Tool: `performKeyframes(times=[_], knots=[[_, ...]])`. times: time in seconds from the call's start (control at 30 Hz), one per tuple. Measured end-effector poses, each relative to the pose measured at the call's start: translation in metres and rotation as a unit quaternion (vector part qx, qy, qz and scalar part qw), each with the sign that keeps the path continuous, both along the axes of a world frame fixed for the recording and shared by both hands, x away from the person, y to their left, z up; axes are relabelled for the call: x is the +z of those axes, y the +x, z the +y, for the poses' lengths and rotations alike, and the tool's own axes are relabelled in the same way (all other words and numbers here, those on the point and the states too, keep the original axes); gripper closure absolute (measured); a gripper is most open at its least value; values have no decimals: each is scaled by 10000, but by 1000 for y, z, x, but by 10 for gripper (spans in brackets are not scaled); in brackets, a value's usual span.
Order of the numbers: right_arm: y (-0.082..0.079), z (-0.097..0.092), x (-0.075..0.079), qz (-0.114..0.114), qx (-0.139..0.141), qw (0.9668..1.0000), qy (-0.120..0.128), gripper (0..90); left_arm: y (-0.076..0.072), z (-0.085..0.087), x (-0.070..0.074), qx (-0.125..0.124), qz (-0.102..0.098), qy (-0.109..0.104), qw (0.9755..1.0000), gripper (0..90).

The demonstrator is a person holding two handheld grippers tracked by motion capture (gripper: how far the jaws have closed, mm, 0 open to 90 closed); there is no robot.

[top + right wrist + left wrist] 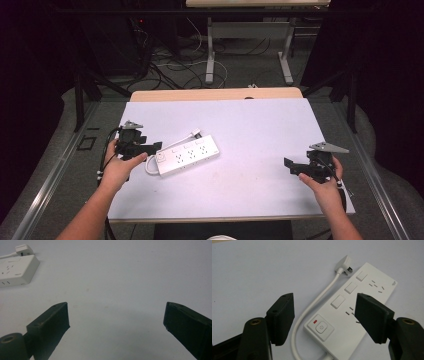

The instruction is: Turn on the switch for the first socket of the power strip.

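A white power strip lies slantwise on the white table top, left of centre. Its short cord loops back to a white plug resting beside the strip's far end. My left gripper is held at the strip's near left end, jaws apart. In the left gripper view the end with the round power button and a small red mark lies below and between the open left gripper, with no pad touching it. My right gripper hovers open over bare table at the right; in its own view the right gripper has the strip far off at top left.
The table's wooden far edge shows beyond the white top. Behind it stand another desk's metal legs and a tangle of cables on the floor. Dark curtains close in both sides.
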State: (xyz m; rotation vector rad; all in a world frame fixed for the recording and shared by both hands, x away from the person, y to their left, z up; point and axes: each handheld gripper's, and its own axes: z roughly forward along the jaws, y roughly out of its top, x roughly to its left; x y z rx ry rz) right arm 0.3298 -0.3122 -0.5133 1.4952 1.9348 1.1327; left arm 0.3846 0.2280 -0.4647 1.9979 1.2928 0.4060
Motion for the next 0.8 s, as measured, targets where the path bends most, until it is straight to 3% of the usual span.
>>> performKeyframes(times=[0.63,0.8], knots=[[1,0,-3,24,-47,10000,40,62,20,-4,2,118,121,8,9999,359],[1,-1,-3,25,2,10000,25,63,24,-6,2,119,278,-136,9995,387]])
